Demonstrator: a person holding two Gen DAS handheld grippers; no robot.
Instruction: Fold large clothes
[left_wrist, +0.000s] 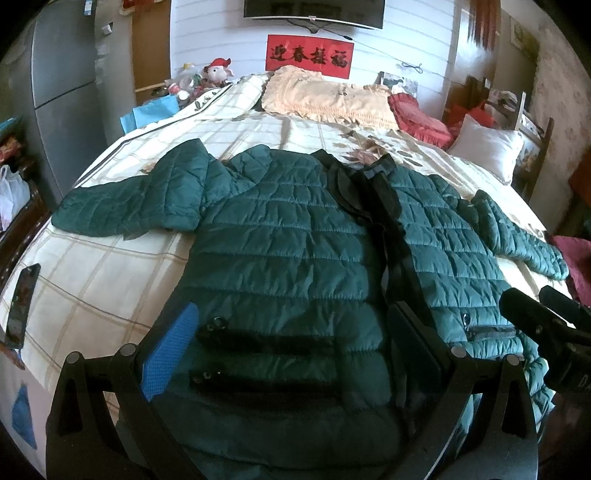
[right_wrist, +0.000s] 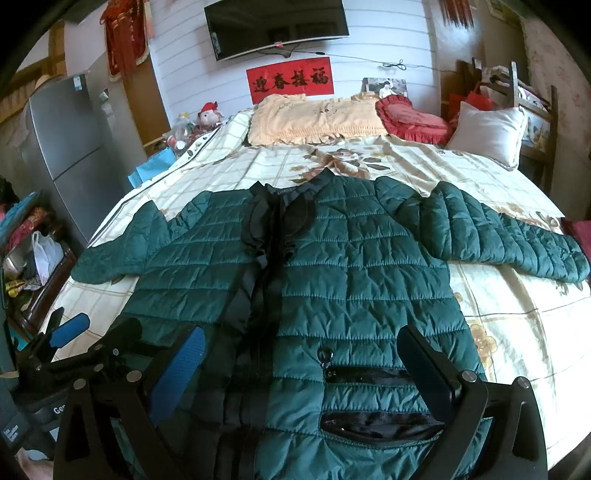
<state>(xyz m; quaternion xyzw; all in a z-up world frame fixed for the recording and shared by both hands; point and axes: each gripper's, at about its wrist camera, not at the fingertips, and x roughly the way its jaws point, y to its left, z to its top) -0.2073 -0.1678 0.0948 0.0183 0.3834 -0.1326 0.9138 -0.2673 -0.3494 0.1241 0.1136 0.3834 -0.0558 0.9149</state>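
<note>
Green quilted jacket (right_wrist: 369, 280) lies front-up, spread flat in the middle of the bed (right_wrist: 498, 325), collar toward the pillows, both sleeves out to the sides. Front is unzipped w/ black lining showing down the centre.

Around the jacket: cream pillow (right_wrist: 314, 118) and red cushion (right_wrist: 410, 118) past the collar at the head of the bed, white pillow (right_wrist: 491, 133) beyond the right sleeve. Phone (left_wrist: 22, 306) on the bedspread, out past the left sleeve near the bed edge. Fridge (right_wrist: 70, 147) stands further left of the jacket; TV (right_wrist: 277, 27) on the wall behind.

Left gripper (left_wrist: 295, 354) is over the hem on the left front panel, jaws wide open, holding nothing. Right gripper (right_wrist: 303, 373) is over the pocket zip on the right panel, jaws also wide apart, empty.
</note>
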